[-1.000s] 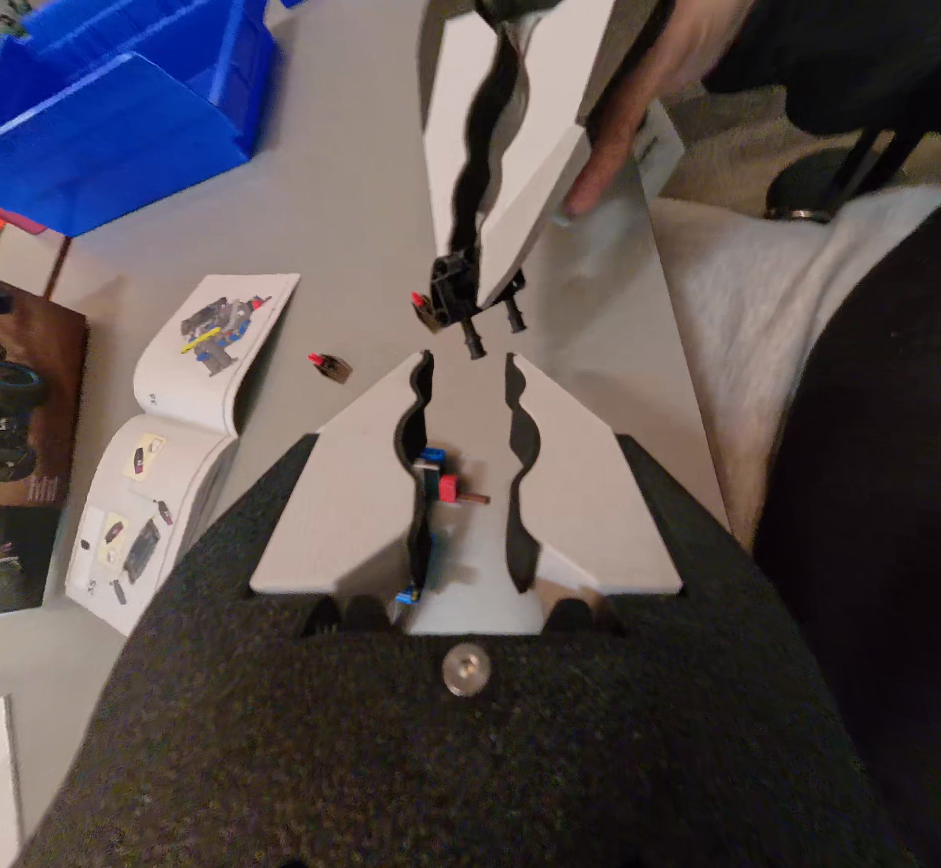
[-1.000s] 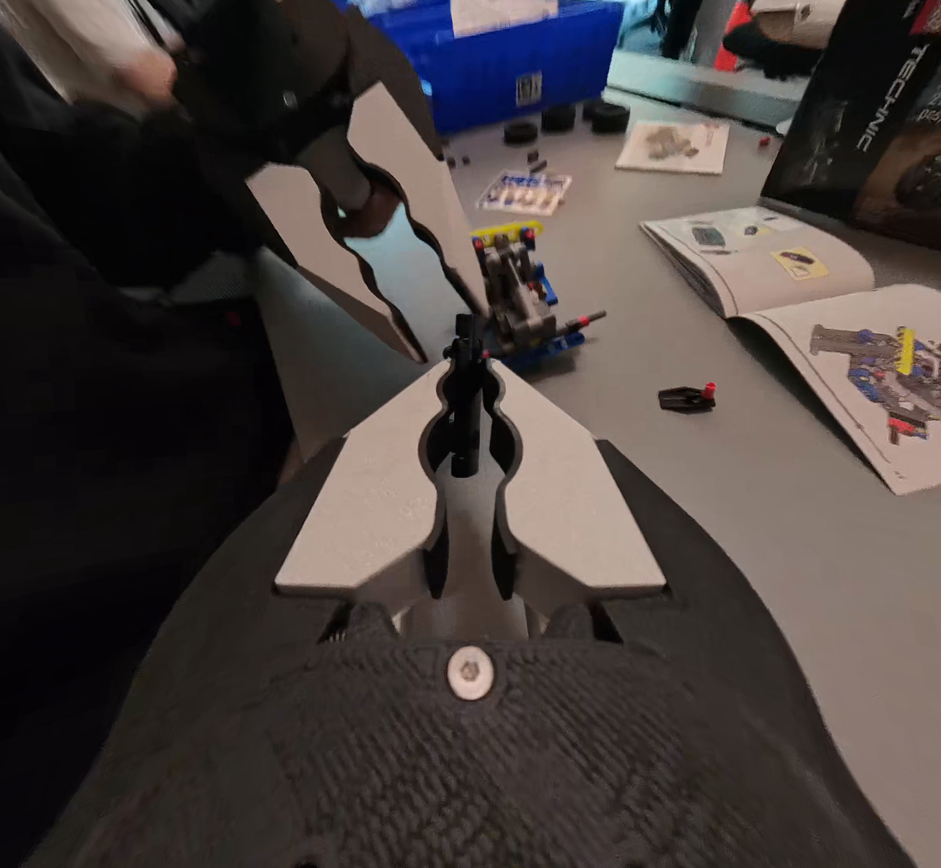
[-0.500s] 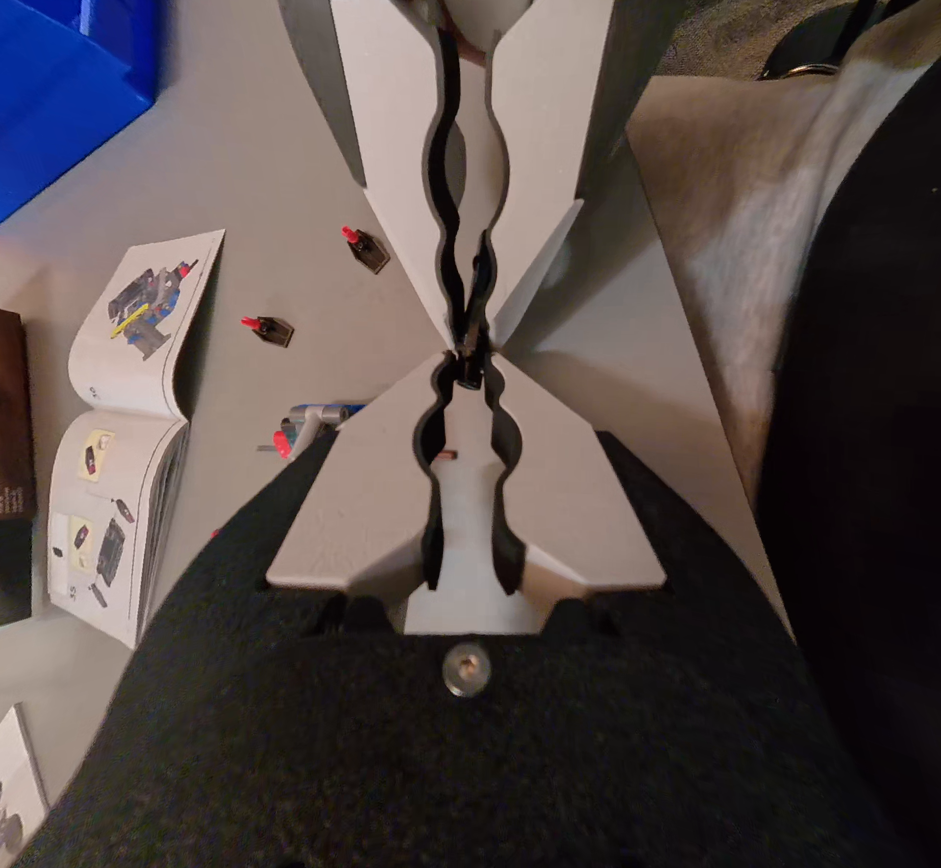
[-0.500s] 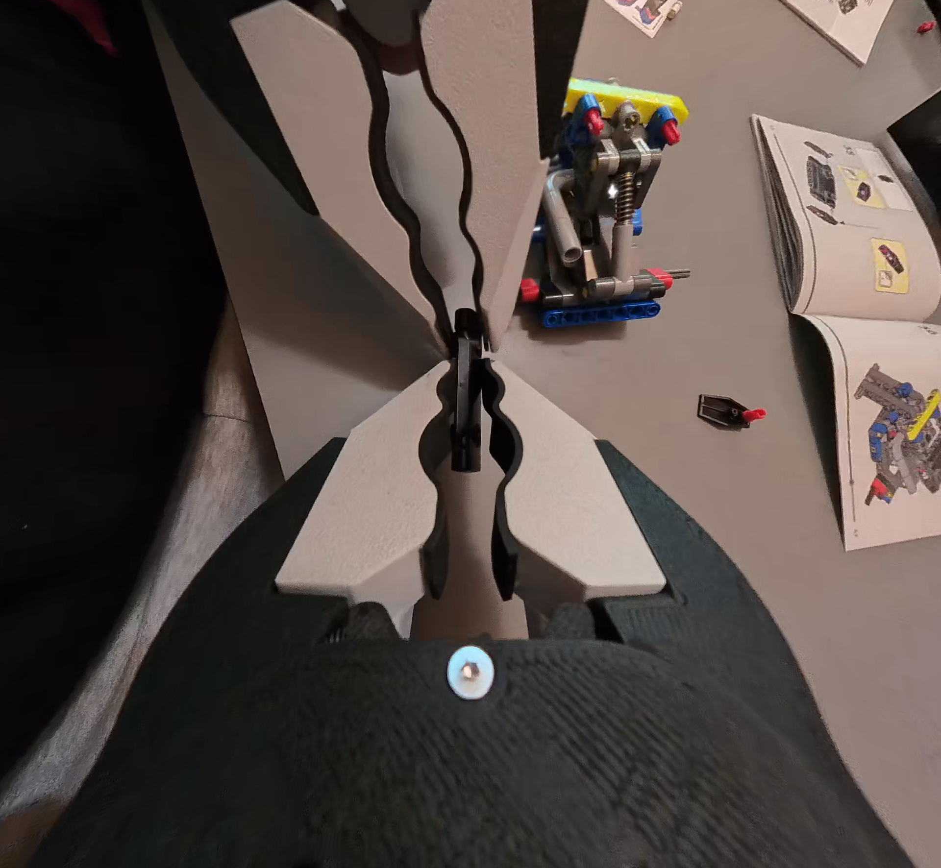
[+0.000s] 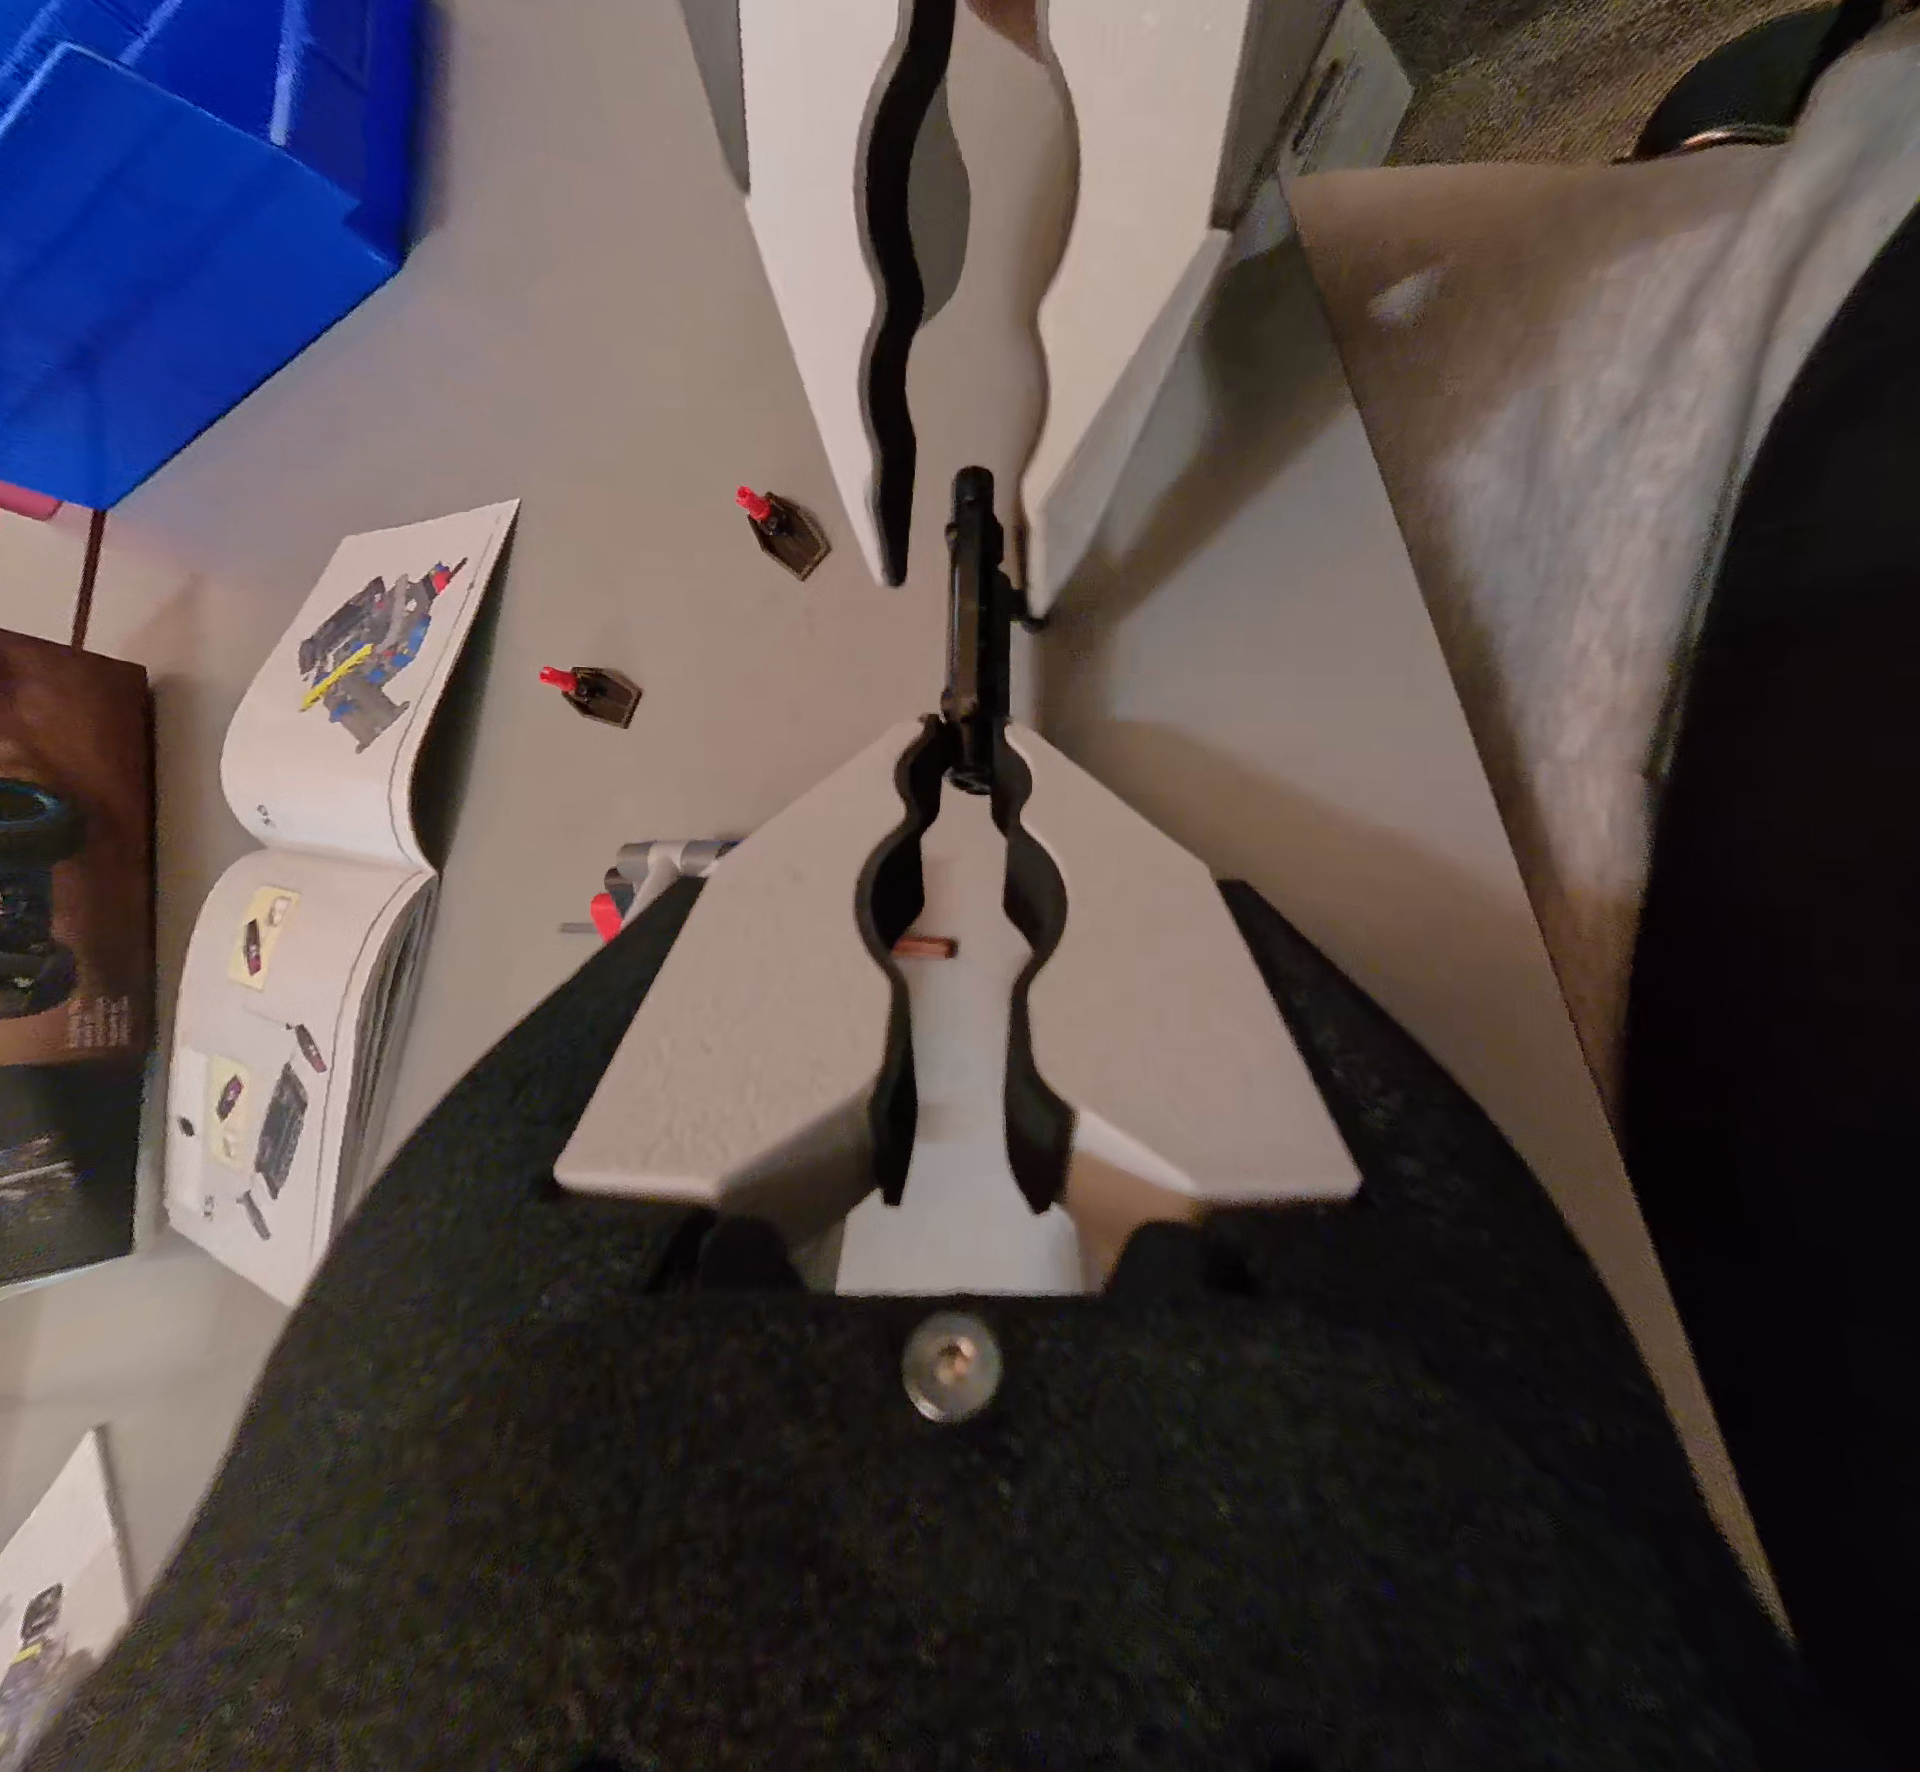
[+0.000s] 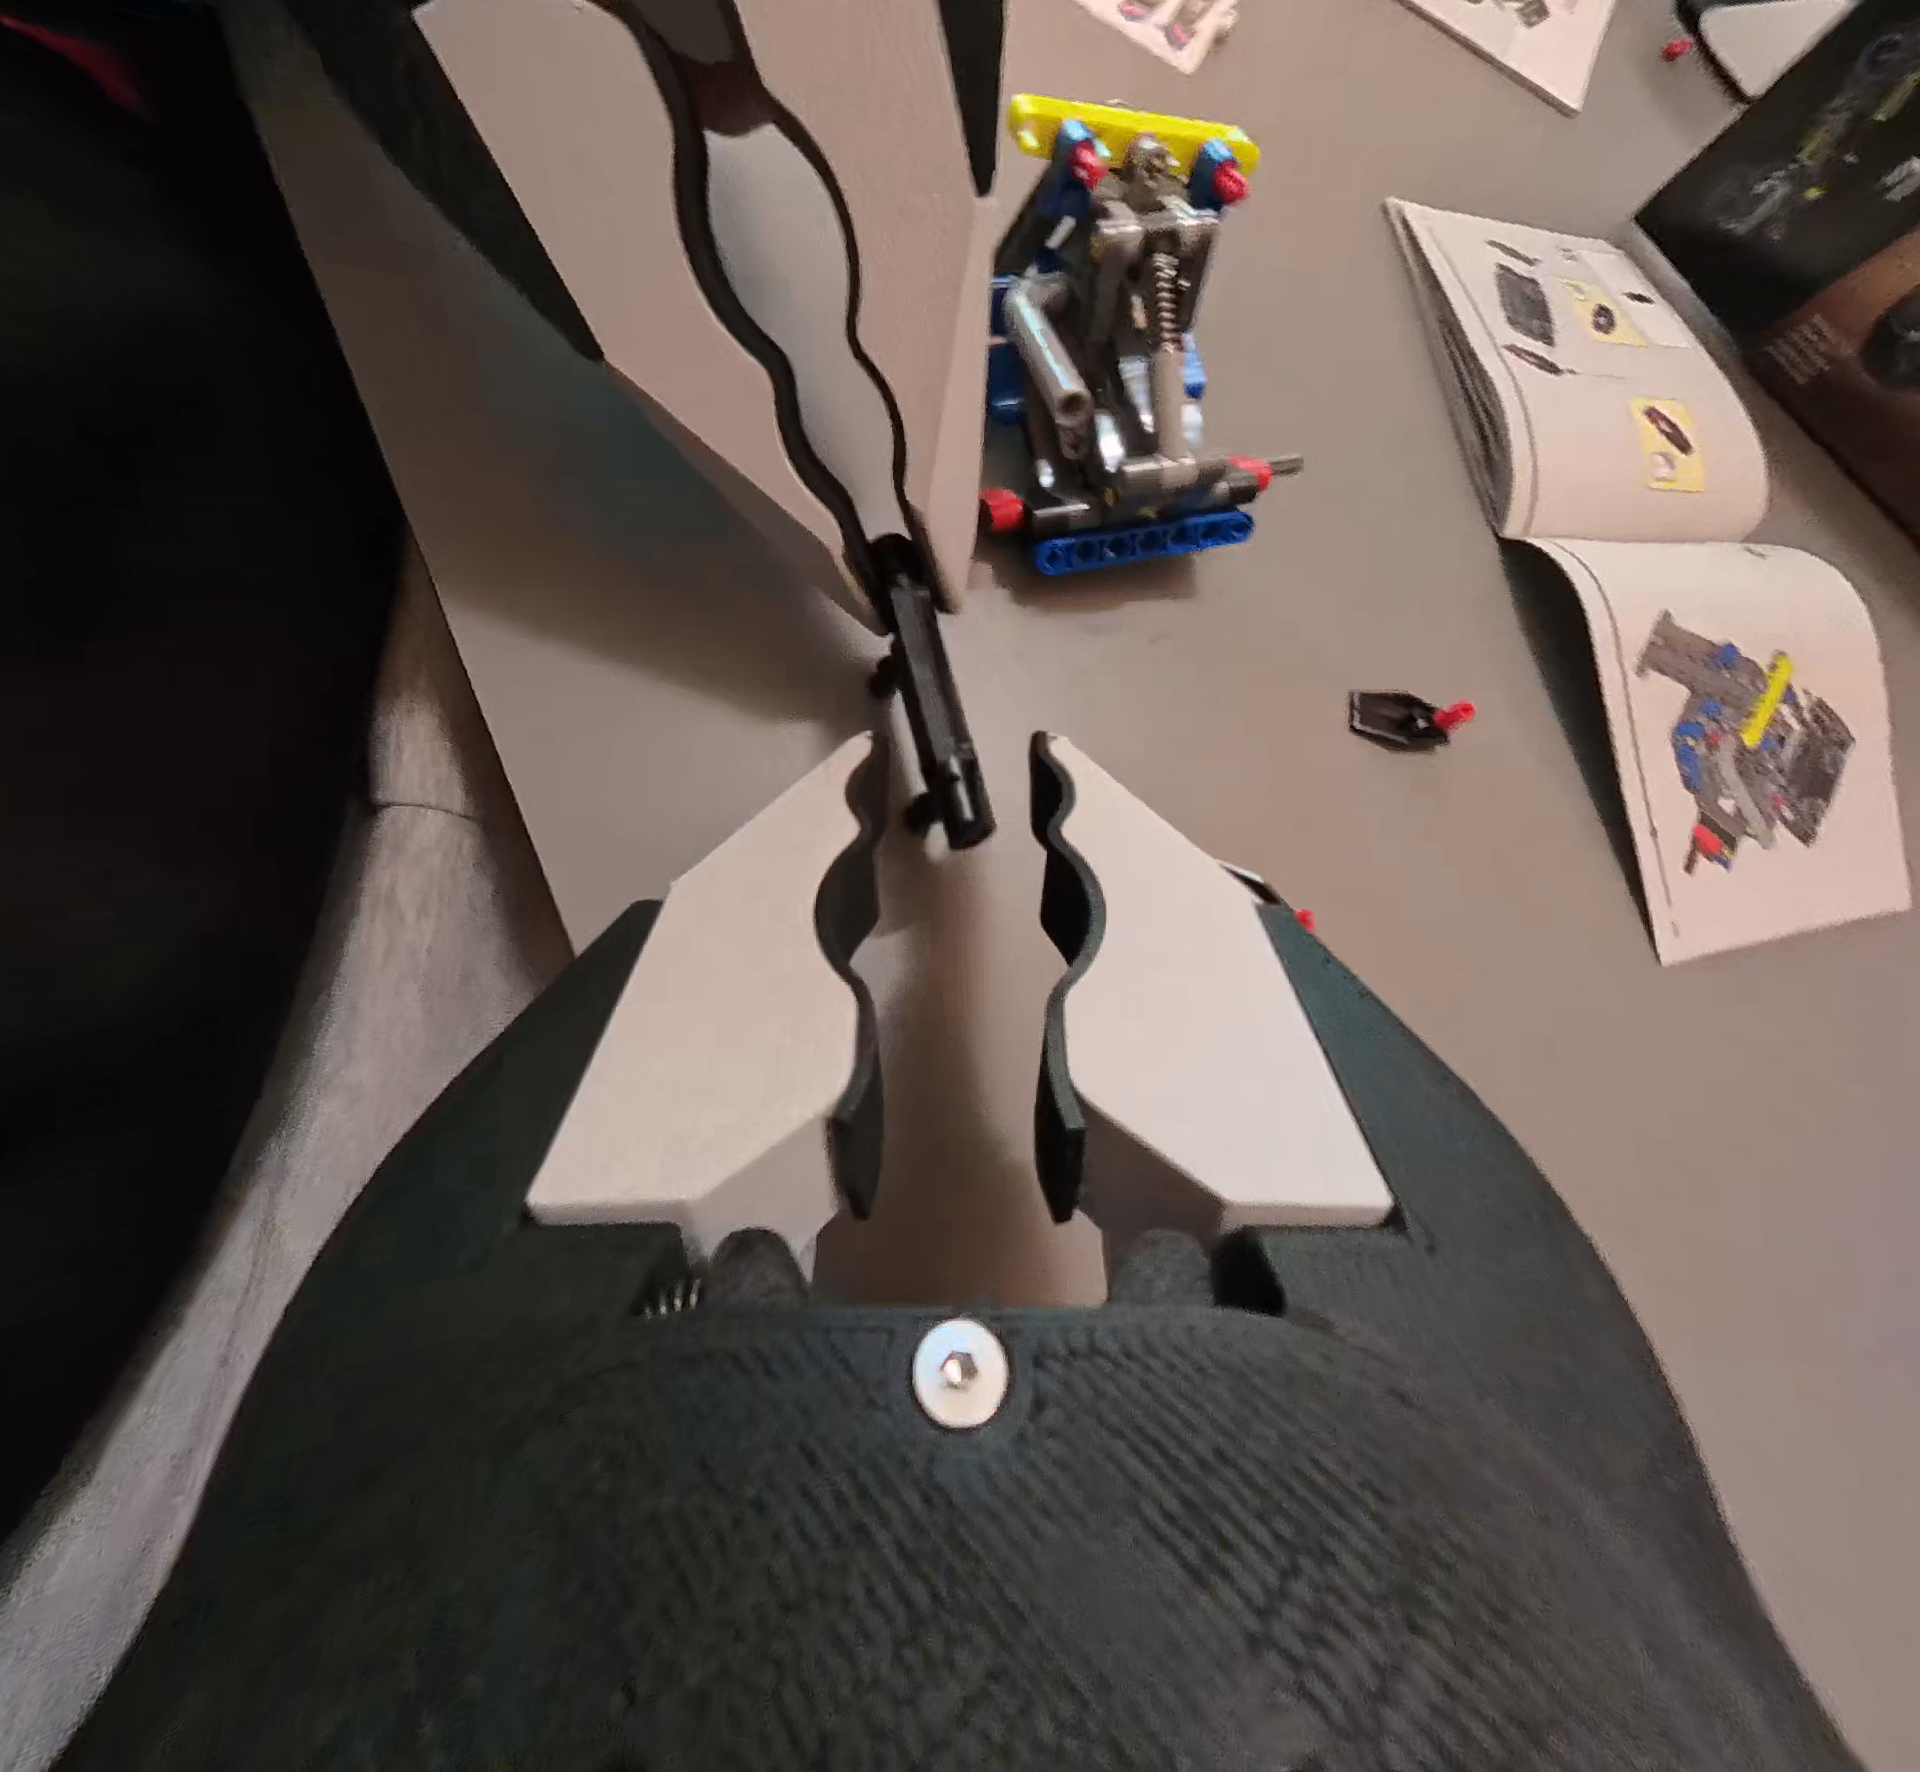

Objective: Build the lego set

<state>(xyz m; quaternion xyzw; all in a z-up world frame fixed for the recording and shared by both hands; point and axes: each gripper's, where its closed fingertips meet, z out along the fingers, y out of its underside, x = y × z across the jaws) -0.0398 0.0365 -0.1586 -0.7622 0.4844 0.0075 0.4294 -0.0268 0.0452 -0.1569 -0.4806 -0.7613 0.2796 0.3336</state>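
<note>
My left gripper [image 5: 961,735] is shut on one end of a black pinned beam [image 5: 974,610], which sticks out forward from its tips. The right wrist view confirms this: the left gripper [image 6: 902,579] pinches the far end of the beam [image 6: 932,714]. My right gripper [image 6: 951,751] is open. The beam's free end lies between its fingertips, close to the left fingertip [image 6: 847,777], with a clear gap to the right one. In the left wrist view the right gripper [image 5: 961,579] stands open around the beam's far end. Both hover above the grey table [image 5: 582,372].
A part-built model [image 6: 1122,351] with yellow and blue beams stands beyond the grippers. Small black pieces with red pins [image 5: 597,694] [image 5: 784,533] [image 6: 1403,716] lie loose. An open instruction booklet [image 6: 1621,496] [image 5: 343,683], a dark box [image 6: 1829,195] and blue bins [image 5: 187,195] sit around. The table edge [image 5: 1455,683] runs close by. The grippers are tip to tip, or close to it.
The right gripper held the black beam and brought it to the left gripper. The left pads came together on it, then the right pads opened and let it go.
</note>
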